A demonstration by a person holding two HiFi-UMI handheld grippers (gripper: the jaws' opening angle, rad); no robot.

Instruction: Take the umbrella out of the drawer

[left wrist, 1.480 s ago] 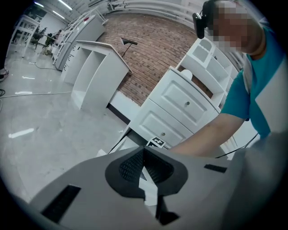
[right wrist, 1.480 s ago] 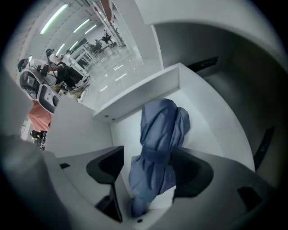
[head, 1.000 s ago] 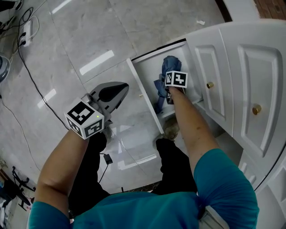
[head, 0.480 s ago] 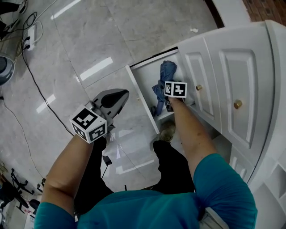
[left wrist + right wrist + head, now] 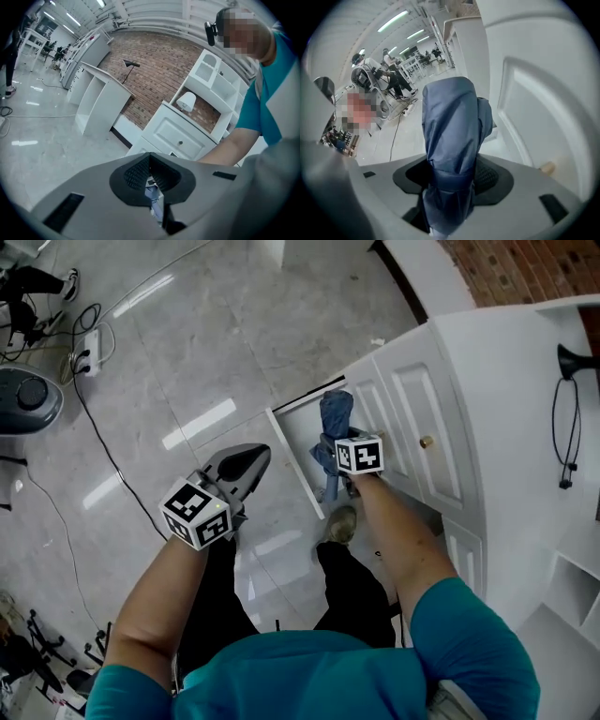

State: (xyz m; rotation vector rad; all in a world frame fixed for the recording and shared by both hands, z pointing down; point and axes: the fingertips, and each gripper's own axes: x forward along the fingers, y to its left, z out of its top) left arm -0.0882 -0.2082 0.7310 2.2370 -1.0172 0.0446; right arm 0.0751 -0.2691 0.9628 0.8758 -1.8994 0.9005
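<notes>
A folded blue umbrella point(image 5: 334, 421) hangs over the open white drawer point(image 5: 293, 461) at the foot of the cabinet. My right gripper point(image 5: 348, 475) is shut on the umbrella point(image 5: 451, 136) around its strapped middle, and both pads point(image 5: 490, 176) press on the fabric. The bundle's upper end sticks out past the jaws. In the right gripper view the gripper point(image 5: 452, 177) points steeply down. My left gripper point(image 5: 249, 461) hangs over the floor to the drawer's left, shut and holding nothing. In its own view, its gripper point(image 5: 150, 171) faces the cabinet.
White cabinet doors with brass knobs point(image 5: 427, 442) stand right of the drawer. A pair of glasses point(image 5: 565, 418) lies on the white top. A power strip with cables point(image 5: 82, 354) and a grey round device point(image 5: 28, 399) sit on the glossy floor at the far left. The person's shoe point(image 5: 340, 524) is by the drawer.
Both grippers have risen. The umbrella has come up with the right gripper, out of the drawer's inside. The head view has pulled higher, now showing the cabinet top.
</notes>
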